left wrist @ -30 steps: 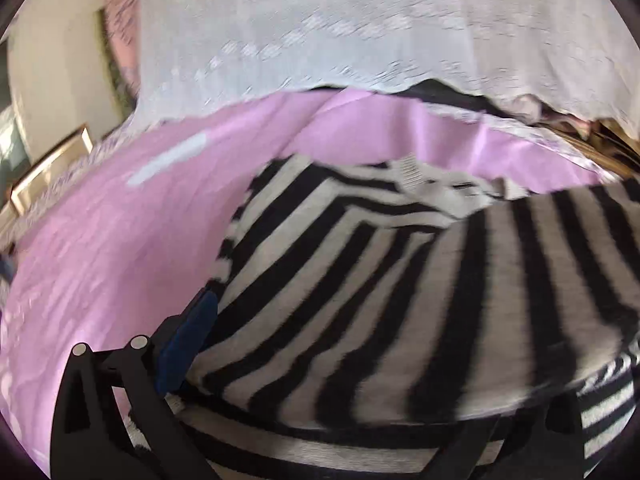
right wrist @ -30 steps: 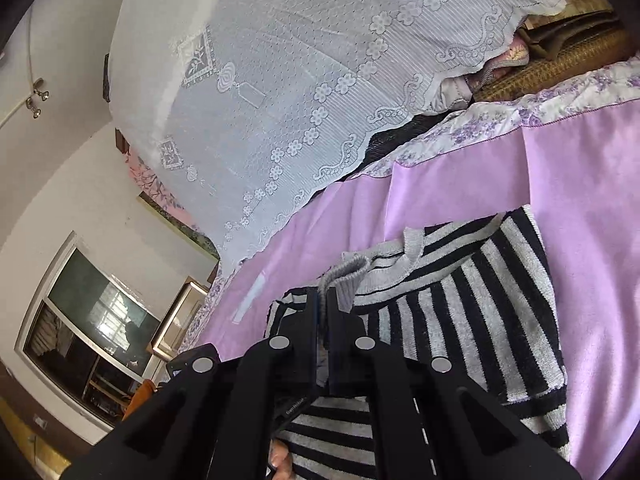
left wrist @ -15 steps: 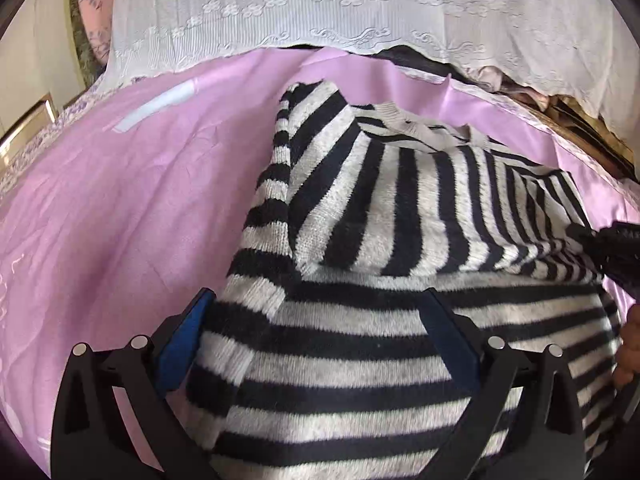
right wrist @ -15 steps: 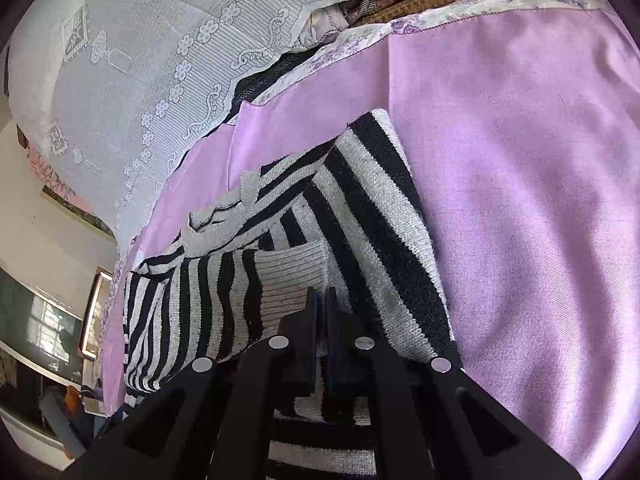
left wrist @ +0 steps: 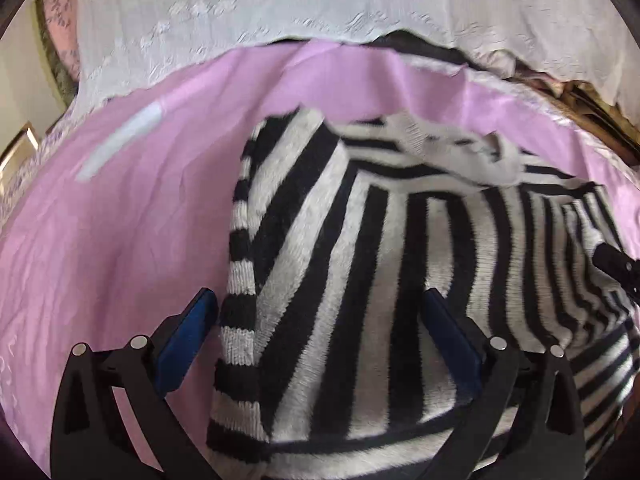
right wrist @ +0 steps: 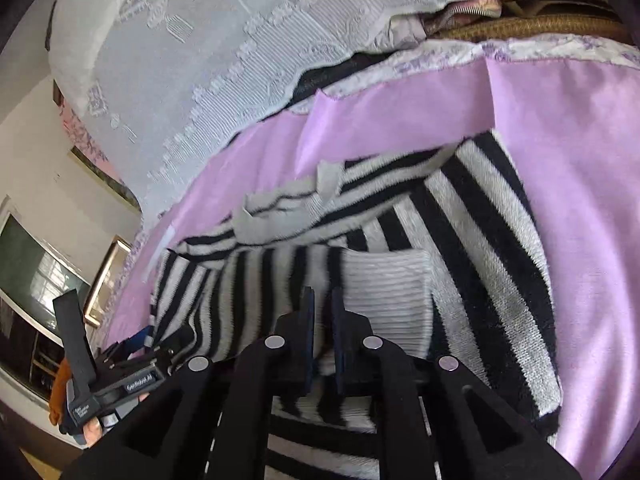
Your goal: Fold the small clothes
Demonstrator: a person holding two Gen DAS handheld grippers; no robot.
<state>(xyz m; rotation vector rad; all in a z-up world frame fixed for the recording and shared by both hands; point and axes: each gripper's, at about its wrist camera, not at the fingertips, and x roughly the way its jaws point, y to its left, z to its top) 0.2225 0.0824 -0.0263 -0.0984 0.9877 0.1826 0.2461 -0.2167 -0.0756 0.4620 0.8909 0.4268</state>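
A black-and-white striped knit sweater lies on a pink sheet, its sleeves folded in over the body. My left gripper is open, its blue-padded fingers wide apart with the sweater's lower left part between them. My right gripper is shut on the sweater's grey ribbed sleeve cuff, which lies across the body of the sweater. The right gripper's tip shows at the right edge of the left wrist view. The left gripper shows at the lower left of the right wrist view.
A white lace cloth covers a pile behind the sheet, also in the right wrist view. A woven basket with fabrics stands at the back right. A window and a framed picture are on the left.
The left gripper has tilted up and pushed closer to the sweater. The right gripper has drawn back toward the left with the cuff, and its jaws show a slightly wider gap.
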